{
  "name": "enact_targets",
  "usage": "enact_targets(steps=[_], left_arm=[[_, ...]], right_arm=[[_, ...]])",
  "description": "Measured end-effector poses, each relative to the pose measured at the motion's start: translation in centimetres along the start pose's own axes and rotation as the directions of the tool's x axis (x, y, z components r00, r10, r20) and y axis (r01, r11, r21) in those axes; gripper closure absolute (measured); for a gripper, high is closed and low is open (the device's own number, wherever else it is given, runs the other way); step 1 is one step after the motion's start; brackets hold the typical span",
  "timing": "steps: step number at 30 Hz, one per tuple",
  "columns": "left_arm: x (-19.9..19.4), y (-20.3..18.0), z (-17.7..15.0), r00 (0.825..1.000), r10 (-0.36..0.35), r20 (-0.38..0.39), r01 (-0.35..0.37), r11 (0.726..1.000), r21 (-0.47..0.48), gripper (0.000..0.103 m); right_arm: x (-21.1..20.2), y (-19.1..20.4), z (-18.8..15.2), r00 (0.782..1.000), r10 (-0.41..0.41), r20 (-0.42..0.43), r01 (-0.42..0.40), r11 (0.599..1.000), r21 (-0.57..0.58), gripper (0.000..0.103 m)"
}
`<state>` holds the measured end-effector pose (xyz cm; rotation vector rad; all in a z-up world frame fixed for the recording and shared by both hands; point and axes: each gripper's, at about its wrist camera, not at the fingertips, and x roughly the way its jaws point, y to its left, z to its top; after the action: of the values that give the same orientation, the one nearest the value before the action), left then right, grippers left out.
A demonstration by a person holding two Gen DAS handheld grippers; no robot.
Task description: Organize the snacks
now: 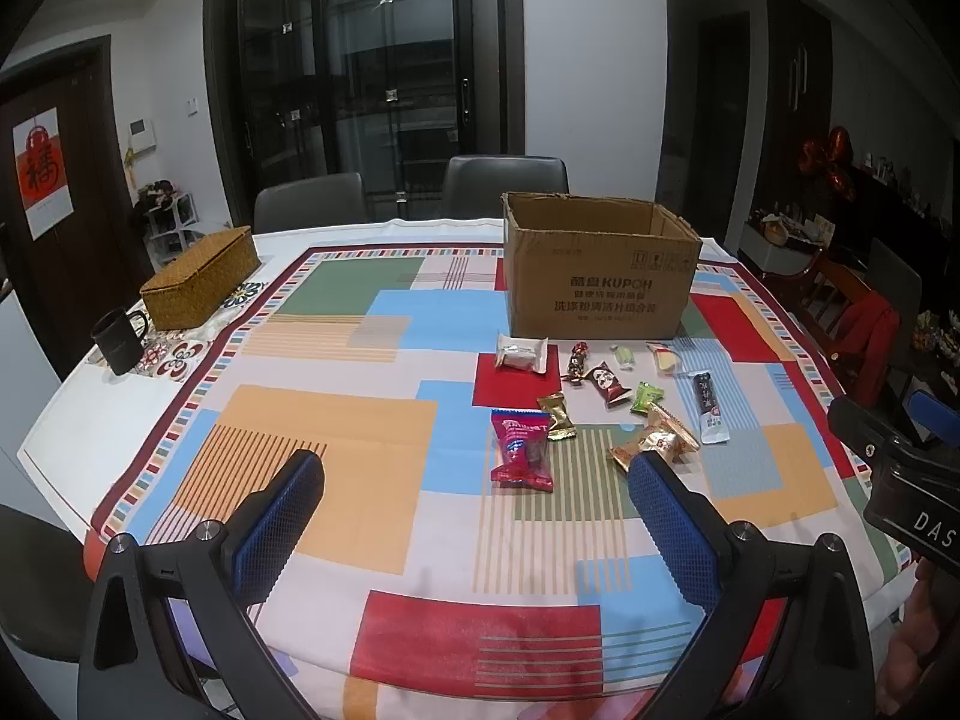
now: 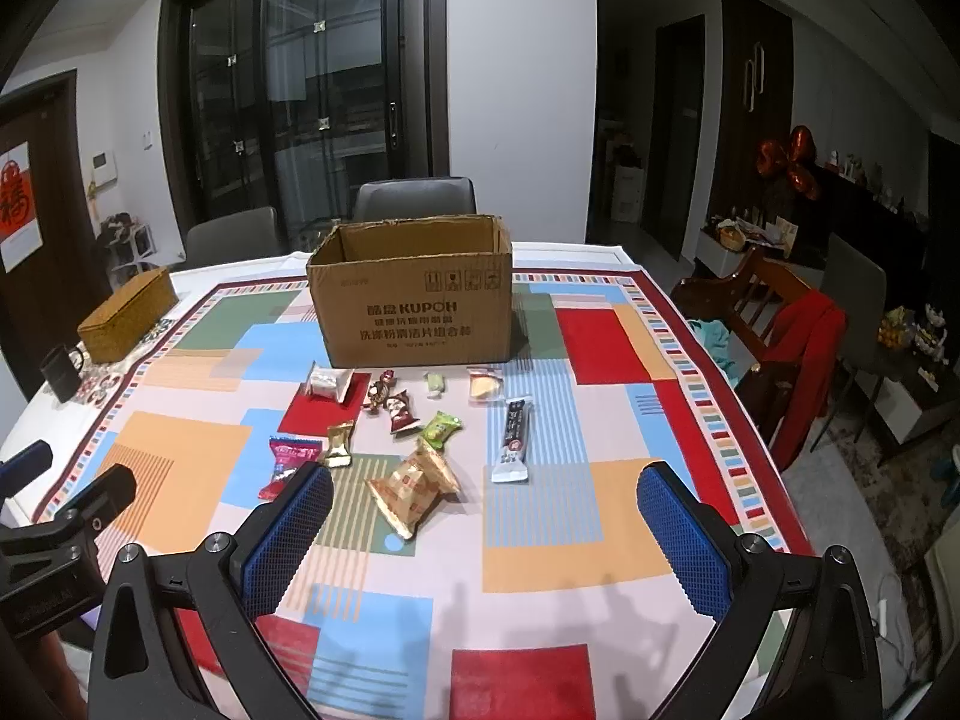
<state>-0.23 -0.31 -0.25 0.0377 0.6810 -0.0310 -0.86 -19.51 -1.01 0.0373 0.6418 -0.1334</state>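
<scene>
An open brown cardboard box [image 2: 414,300] is set upright, its flaps removed. Just in front of it, wrapped snacks are scattered flat: a white packet [image 2: 327,383], a dark bar [image 2: 515,439], a green candy [image 2: 441,427], a pink packet [image 1: 521,449] and tan packets [image 2: 414,486] lying farthest from the box.

Snacks [image 2: 414,420] before box [image 2: 414,312], on table [image 2: 600,540]

Scattered snack packets [image 1: 606,402] lie before an open cardboard box [image 1: 600,282].
</scene>
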Motion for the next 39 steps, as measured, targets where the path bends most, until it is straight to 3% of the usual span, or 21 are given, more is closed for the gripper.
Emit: enact_targets(steps=[39], left_arm=[[-0.11, 0.27, 0.07, 1.0, -0.001, -0.008, 0.001, 1.0, -0.003, 0.0]], right_arm=[[0.13, -0.11, 0.4, 1.0, 0.001, 0.011, -0.001, 1.0, 0.0, 0.0]])
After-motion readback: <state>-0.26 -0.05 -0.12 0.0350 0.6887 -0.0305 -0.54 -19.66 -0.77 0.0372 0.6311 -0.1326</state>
